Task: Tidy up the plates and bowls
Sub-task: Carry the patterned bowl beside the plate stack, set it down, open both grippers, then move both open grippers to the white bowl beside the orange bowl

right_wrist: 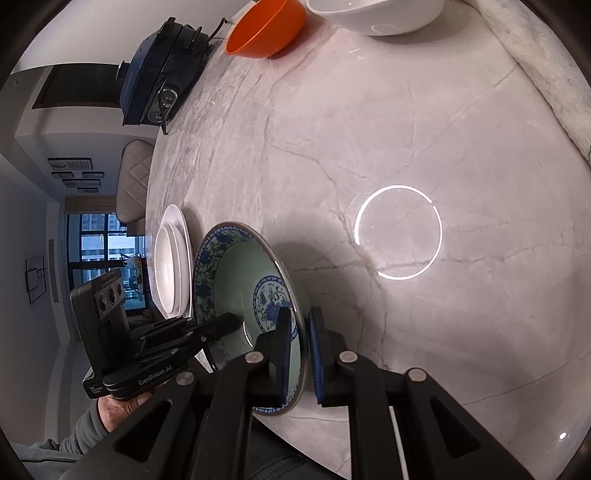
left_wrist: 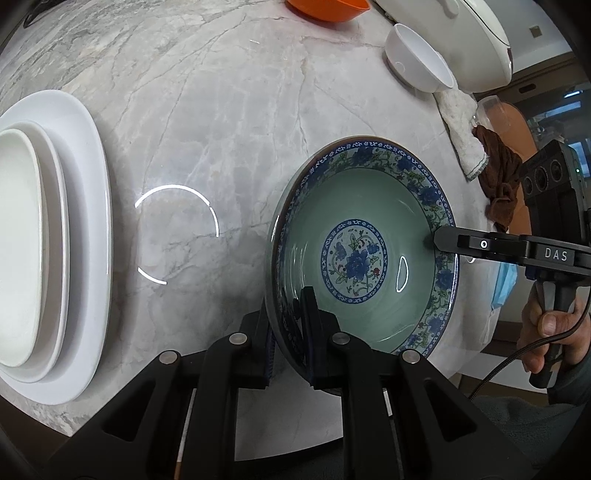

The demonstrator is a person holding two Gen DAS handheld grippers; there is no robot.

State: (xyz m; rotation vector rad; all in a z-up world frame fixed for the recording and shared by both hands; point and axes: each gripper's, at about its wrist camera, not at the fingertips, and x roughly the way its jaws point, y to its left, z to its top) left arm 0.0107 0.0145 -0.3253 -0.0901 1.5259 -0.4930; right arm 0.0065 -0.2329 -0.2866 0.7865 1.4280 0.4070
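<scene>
Holding the patterned bowl [left_wrist: 369, 258] by opposite rims, my left gripper [left_wrist: 291, 328] and right gripper [right_wrist: 297, 354] pinch narrowly; uneven release may tip it on the marble table [left_wrist: 221, 110].

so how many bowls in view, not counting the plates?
3, maybe more out of frame. Blue-patterned bowl gripped at its rim by both claws; white bowl at the far side near a white appliance; orange bowl at the far edge.

Plate stack [left_wrist: 55, 236] left of big bowl [left_wrist: 369, 254] on table [left_wrist: 229, 110], sm bowls [left_wrist: 417, 59] behind
</scene>
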